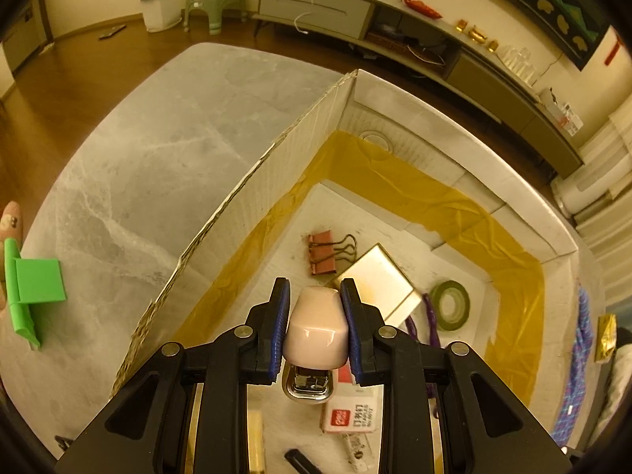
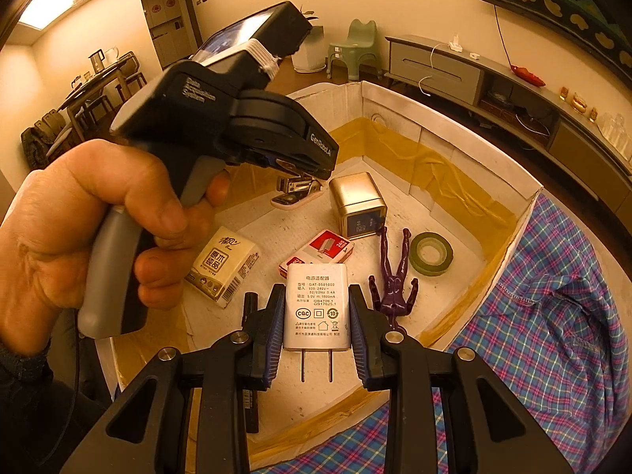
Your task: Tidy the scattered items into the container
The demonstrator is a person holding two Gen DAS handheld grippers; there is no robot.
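My left gripper [image 1: 315,292] is shut on a pink stapler [image 1: 316,333] and holds it above the floor of the white cardboard box [image 1: 312,126]. The stapler also shows in the right wrist view [image 2: 294,193], under the left gripper's black body. My right gripper [image 2: 317,296] is shut on a white power adapter [image 2: 317,306], prongs toward the camera, above the box [image 2: 446,142]. Inside the box lie a gold tin [image 2: 357,203], a green tape roll [image 2: 430,253], a purple figure [image 2: 393,280], a red staple box [image 2: 322,251], a tissue pack [image 2: 223,266] and a pink binder clip [image 1: 322,252].
A green plastic piece [image 1: 33,288] lies on the grey marble table [image 1: 150,138] left of the box. A plaid cloth [image 2: 553,339] lies along the box's right side. A black pen [image 2: 249,355] lies in the box near my right gripper. A TV cabinet [image 1: 395,12] stands behind.
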